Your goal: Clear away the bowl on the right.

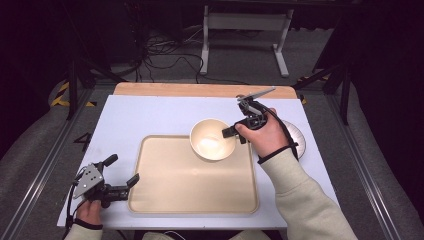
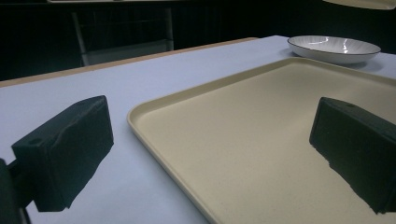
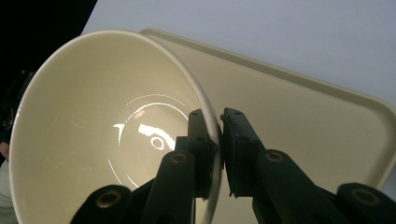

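Jaws, high view: right gripper (image 1: 231, 132) pinches the right rim of the cream bowl (image 1: 212, 139); left gripper (image 1: 121, 170) stands wide apart with nothing between its jaws.
Bowl, high view: over the far right corner of the beige tray (image 1: 170, 192); whether it touches the tray or hangs above it cannot be told.
Left gripper, high view: low at the near left of the white table (image 1: 125, 117), one jaw by the tray's left edge.
Plate, high view: white plate (image 1: 298, 137) right of the tray, partly hidden by the right hand (image 1: 265, 132).
Left gripper view: jaws wide, one over the table, one over the tray (image 2: 261, 135); the ribbed plate (image 2: 334, 48) lies beyond the tray's far edge.
Right gripper view: jaws narrow, clamping the bowl (image 3: 88, 126) wall, one pad inside and one outside; the tray (image 3: 308, 121) lies beneath.
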Tool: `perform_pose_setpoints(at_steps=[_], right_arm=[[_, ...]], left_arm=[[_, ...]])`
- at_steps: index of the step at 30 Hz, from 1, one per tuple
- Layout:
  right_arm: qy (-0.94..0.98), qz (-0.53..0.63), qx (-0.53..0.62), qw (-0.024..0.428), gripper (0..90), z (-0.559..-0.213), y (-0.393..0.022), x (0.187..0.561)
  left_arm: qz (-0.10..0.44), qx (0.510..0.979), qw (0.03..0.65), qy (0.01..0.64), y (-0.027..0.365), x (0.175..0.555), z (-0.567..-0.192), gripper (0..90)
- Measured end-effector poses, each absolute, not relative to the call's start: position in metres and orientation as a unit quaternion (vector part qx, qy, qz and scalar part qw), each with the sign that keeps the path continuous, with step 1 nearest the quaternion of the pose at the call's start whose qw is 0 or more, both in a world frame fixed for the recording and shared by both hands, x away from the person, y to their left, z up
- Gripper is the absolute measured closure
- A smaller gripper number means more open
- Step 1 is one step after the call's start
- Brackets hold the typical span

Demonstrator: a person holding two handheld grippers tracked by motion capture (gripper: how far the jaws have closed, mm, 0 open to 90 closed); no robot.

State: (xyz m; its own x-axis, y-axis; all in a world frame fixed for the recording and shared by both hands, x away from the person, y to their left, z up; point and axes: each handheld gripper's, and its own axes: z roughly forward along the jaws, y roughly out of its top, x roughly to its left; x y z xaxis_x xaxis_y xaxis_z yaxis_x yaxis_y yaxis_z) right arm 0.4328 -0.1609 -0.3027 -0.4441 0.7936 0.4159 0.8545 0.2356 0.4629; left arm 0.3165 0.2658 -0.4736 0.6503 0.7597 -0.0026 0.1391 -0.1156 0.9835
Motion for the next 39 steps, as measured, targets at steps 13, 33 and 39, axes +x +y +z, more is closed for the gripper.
perform_pose_setpoints(at_steps=[13, 33, 39], right_arm=[[-0.803, -0.299, -0.511, 0.061, 82.5, -0.327, -0.129, 0.435], [-0.817, -0.258, -0.511, 0.068, 82.4, -0.368, -0.11, 0.436], [-0.82, -0.246, -0.513, 0.065, 82.0, -0.377, -0.107, 0.437]], left_arm=[[0.265, 0.698, 0.582, 0.322, 0.266, 0.317, -0.474, 0.3], [0.265, 0.698, 0.582, 0.322, 0.266, 0.317, -0.474, 0.3], [0.265, 0.698, 0.582, 0.322, 0.266, 0.317, -0.474, 0.2]])
